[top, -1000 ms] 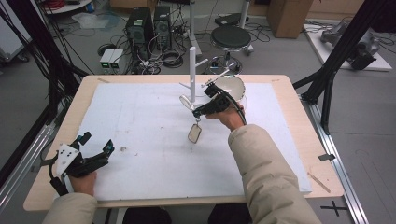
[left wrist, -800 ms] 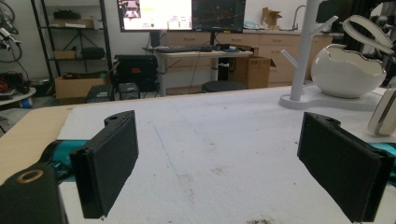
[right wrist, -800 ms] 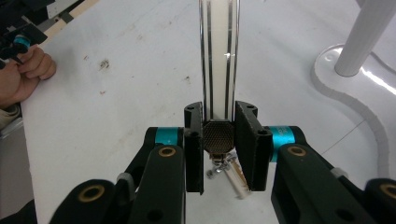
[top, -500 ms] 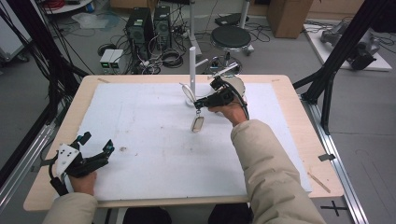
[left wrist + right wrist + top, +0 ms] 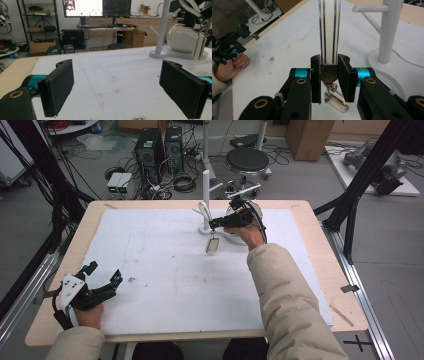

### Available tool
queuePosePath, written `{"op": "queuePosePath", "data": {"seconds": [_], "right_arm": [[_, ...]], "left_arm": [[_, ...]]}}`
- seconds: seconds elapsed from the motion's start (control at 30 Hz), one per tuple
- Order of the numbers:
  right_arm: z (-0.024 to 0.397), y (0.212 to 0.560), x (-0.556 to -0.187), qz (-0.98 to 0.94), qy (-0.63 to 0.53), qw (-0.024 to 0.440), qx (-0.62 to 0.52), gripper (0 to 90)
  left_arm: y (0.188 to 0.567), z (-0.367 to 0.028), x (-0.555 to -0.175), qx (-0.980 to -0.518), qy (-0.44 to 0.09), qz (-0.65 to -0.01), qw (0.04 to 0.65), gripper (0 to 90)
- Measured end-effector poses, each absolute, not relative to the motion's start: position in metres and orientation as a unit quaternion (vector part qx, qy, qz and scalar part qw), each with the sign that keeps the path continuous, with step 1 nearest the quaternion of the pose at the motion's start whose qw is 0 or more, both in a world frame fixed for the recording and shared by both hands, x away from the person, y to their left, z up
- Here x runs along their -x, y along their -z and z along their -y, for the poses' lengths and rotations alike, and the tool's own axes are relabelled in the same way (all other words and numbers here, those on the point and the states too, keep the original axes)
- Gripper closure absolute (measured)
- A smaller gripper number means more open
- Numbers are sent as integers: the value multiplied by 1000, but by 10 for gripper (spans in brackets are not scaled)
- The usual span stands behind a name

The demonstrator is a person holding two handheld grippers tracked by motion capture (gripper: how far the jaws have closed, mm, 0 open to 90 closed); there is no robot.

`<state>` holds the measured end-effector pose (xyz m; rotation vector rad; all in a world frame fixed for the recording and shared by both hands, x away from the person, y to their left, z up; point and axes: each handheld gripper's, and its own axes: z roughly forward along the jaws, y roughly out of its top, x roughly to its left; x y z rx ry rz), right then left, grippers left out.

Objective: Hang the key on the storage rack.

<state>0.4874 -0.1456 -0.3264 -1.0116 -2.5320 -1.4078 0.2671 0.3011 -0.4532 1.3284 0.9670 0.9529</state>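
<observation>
Clear-and-silver keychain strap (image 5: 329, 32), we are clamping it in our right claw (image 5: 329, 75); left claw (image 5: 125, 87) is gaping apart above the table (image 5: 165, 270).

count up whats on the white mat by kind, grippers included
grippers: 2, left gripper open near the front corner, right gripper shut on the keychain strap
white peg stand: 1
white round holder beside the stand: 1
keychain strap with its hanging tag: 1
total: 5
</observation>
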Motion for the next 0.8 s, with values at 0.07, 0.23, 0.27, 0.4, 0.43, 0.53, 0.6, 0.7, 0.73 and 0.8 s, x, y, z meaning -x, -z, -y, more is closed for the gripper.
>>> {"op": "queuePosePath", "data": {"seconds": [0.07,0.23,0.27,0.4,0.43,0.53,0.6,0.7,0.73,0.8], "right_arm": [[146,328,-489,825,457,35,331,744],[148,333,-495,819,460,35,340,743],[148,333,-496,820,459,33,341,743],[149,336,-499,818,459,34,345,743],[149,337,-500,818,458,33,345,743],[150,340,-502,817,457,35,350,743],[151,342,-504,813,463,37,352,743],[152,344,-507,808,466,41,359,743],[152,345,-508,807,467,43,359,743],[152,346,-509,803,472,44,361,743]], "left_arm": [[453,-301,-267,-569,-408,-414,581,129],[453,-301,-267,-569,-408,-414,582,129],[453,-301,-267,-569,-408,-414,582,129],[453,-301,-267,-569,-408,-415,582,129],[453,-301,-267,-569,-408,-414,582,129],[453,-301,-267,-569,-408,-414,582,129],[453,-301,-267,-569,-408,-414,582,129],[453,-301,-267,-569,-408,-414,582,129],[453,-301,-267,-569,-407,-414,582,129],[453,-301,-267,-569,-408,-414,582,129]]}}
